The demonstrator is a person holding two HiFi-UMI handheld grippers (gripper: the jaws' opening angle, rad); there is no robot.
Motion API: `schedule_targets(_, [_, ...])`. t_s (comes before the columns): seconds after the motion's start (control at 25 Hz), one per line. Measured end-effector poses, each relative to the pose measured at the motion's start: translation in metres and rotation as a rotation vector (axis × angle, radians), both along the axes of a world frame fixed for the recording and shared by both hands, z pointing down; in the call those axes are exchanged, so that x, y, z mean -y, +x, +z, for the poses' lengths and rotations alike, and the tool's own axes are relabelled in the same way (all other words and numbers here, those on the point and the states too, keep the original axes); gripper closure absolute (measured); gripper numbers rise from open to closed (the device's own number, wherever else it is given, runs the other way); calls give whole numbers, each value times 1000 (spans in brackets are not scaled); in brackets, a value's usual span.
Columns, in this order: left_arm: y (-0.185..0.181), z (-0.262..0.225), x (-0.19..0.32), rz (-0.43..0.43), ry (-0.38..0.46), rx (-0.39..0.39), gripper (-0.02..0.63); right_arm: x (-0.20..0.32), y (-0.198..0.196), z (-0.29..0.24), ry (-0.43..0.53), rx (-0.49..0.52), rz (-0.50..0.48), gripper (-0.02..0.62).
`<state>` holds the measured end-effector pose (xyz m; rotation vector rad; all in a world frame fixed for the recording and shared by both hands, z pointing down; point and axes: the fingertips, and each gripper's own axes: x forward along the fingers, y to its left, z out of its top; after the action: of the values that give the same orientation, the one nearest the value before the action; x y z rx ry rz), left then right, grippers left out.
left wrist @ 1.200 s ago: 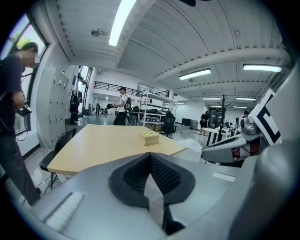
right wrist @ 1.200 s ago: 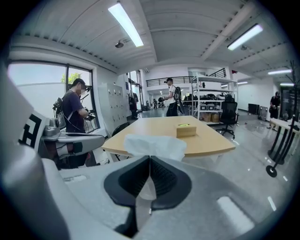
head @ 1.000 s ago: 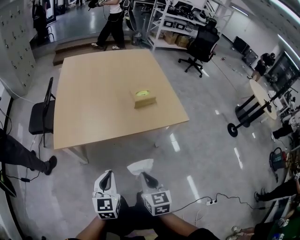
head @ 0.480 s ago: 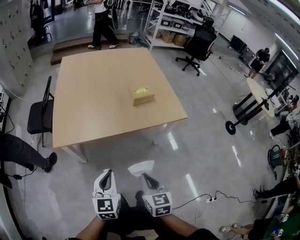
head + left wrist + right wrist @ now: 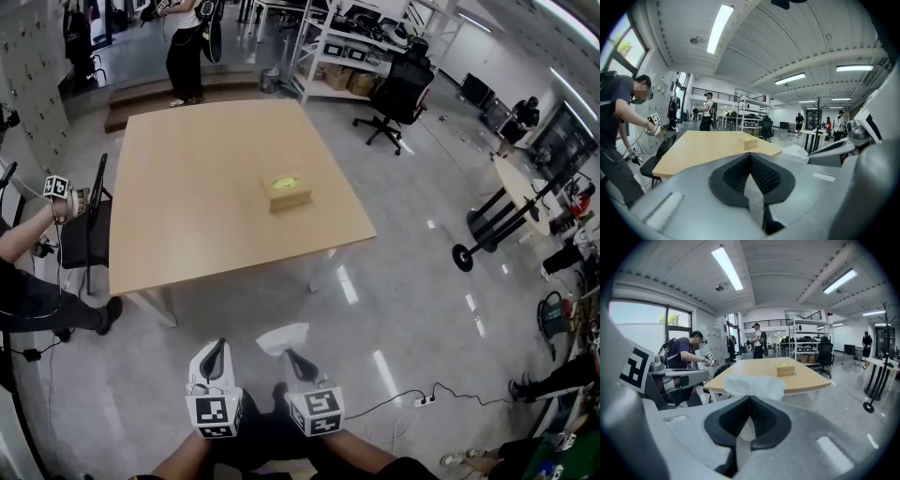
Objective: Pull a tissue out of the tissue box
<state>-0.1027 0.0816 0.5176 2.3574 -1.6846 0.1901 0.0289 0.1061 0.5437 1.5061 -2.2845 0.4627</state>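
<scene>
our right claw (image 5: pixel 291 357) is closing tight on the tissue (image 5: pixel 281 336); our left claw (image 5: pixel 217 350) is pressed together, empty. the tissue box (image 5: pixel 287 194) sits on the counter (image 5: pixel 187 216).

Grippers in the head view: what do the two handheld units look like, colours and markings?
Both the left gripper and right gripper have pale grey-white shells, black ribbed pads and a rear cube carrying black-and-white square markers. No cables show on them. The forearms are unsleeved.

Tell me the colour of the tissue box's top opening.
Tissue box opening: yellow-green, clearest in head view.
</scene>
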Motion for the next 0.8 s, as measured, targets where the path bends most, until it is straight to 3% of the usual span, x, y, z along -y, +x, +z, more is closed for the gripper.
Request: schedule_targets(0.8, [17, 0, -4, 14, 6, -12, 588, -5, 14, -9, 34, -5, 6, 601])
